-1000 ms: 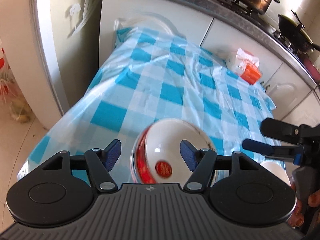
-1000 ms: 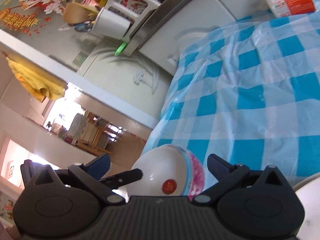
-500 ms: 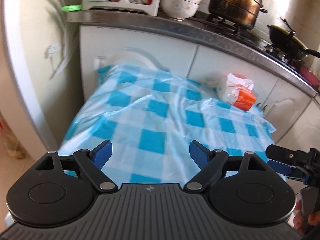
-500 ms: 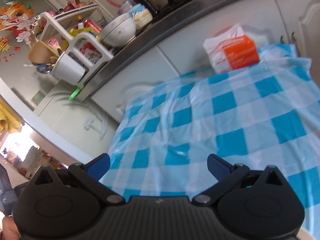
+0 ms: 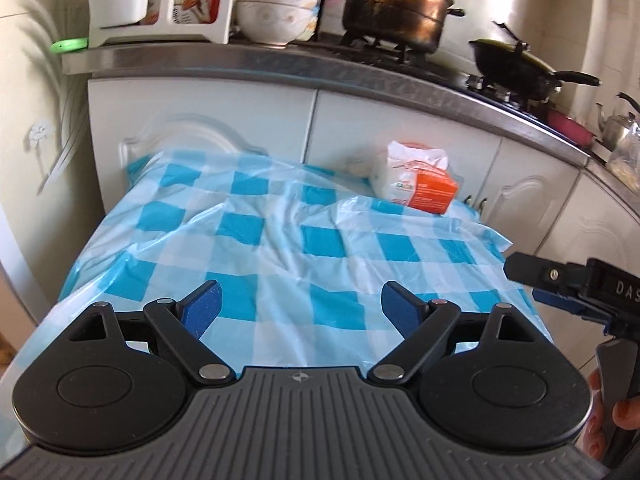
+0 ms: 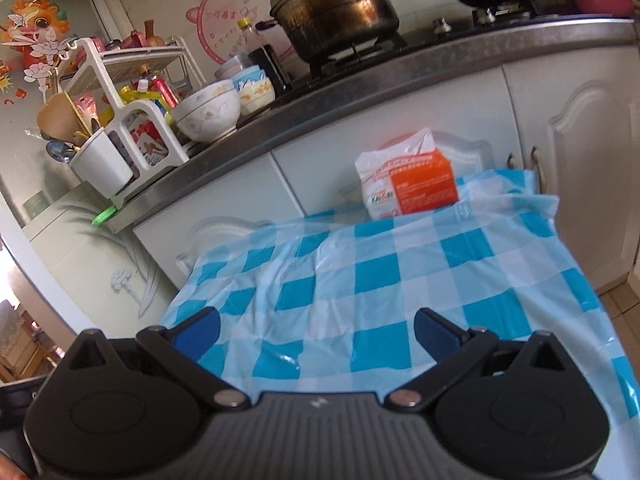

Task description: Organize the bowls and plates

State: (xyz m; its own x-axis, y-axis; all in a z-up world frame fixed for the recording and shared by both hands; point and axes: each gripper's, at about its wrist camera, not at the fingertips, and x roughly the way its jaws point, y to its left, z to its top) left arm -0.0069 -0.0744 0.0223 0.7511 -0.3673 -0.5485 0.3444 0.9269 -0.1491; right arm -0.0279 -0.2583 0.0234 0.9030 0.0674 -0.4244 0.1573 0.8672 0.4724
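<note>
Checked tablecloth (image 5: 280,248): one tissue pack (image 5: 416,184); both grippers' jaws released, empty.

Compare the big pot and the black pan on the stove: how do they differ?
The pot is tall, bronze-coloured and shiny; the pan is low, wide and black. The pot has a domed metal lid and short side handles; the pan has one long handle pointing right. The pot stands nearer the stacked bowls; the pan stands further right along the counter. Both sit on stove burners.
</note>
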